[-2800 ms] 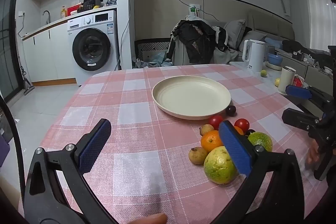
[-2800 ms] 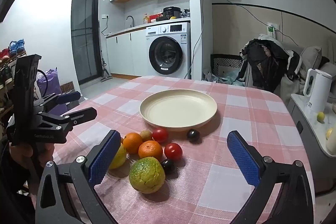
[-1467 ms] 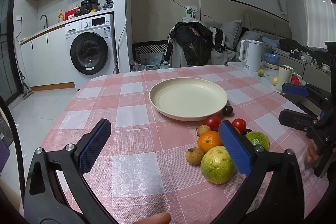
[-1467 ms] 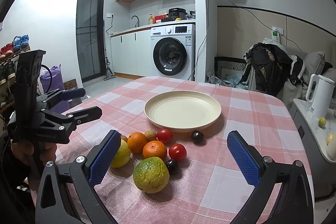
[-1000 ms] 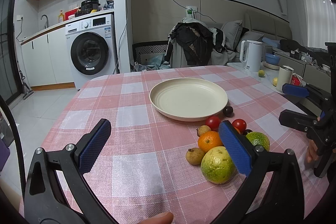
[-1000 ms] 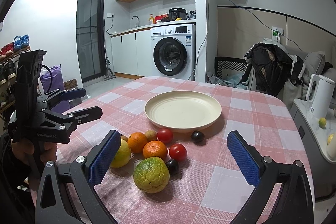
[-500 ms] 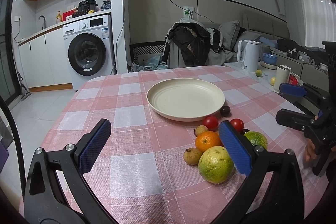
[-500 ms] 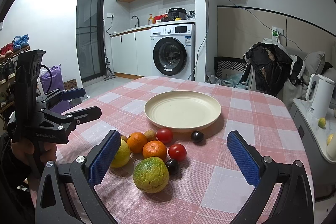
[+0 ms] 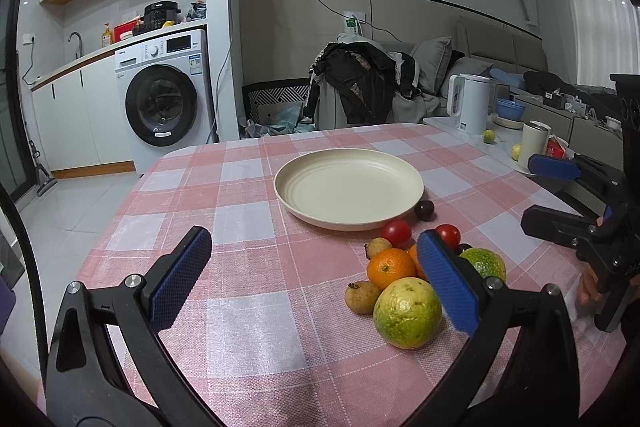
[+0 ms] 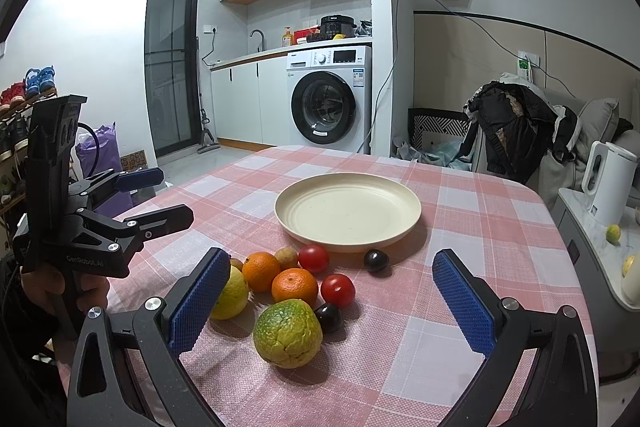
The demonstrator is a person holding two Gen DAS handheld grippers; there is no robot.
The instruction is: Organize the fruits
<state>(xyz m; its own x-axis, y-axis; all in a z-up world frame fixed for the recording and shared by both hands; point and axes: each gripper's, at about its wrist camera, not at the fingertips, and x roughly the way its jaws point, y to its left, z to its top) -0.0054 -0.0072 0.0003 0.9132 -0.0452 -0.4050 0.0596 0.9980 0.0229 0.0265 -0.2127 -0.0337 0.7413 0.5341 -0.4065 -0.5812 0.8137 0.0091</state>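
Note:
An empty cream plate (image 9: 348,187) (image 10: 347,211) sits mid-table on the pink checked cloth. In front of it lies a cluster of fruit: a yellow-green citrus (image 9: 407,311) (image 10: 230,293), an orange (image 9: 391,267) (image 10: 261,271), a second orange (image 10: 295,286), a green bumpy citrus (image 10: 287,333) (image 9: 483,262), two red tomatoes (image 10: 314,258) (image 10: 338,289), two dark plums (image 10: 376,259) (image 10: 329,315) and small brown fruits (image 9: 362,297). My left gripper (image 9: 316,279) is open and empty, above the table left of the fruit. My right gripper (image 10: 334,301) is open and empty, straddling the cluster from above.
A white kettle (image 9: 469,103) and a cup (image 9: 535,146) stand on a side counter right of the table, with small loose fruits (image 9: 488,136). A chair draped in dark clothes (image 9: 356,83) stands behind the table. A washing machine (image 9: 162,95) is at the back left.
The left gripper has drifted slightly, so the fruit and plate sit a little further left in its view. The right gripper has barely moved. Both stay open.

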